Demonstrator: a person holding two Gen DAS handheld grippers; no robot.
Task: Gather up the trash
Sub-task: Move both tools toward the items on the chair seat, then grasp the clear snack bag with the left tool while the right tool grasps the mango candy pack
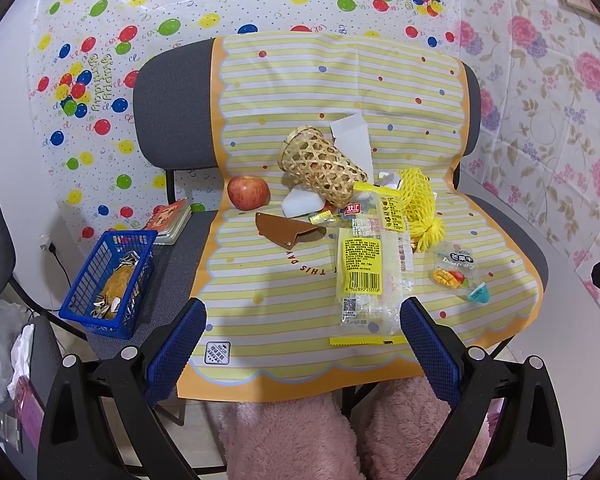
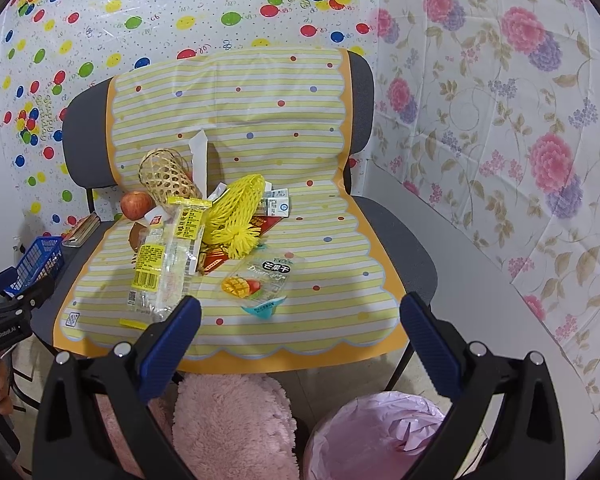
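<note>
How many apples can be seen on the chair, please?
1. The red apple lies at the left edge of the striped mat, left of the tipped bamboo basket. Others could be hidden under the wrappers.

Bright, even indoor light; soft shadows; strong fisheye edge warping.

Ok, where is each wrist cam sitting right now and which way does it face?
Left wrist: before the chair's front edge, facing the backrest; open left gripper, pink-clad knees.
Right wrist: further right, angled left across the seat; open right gripper, bin below, left gripper at the left edge.
Shared: mat, mango pouch, yellow net, apple.
</note>
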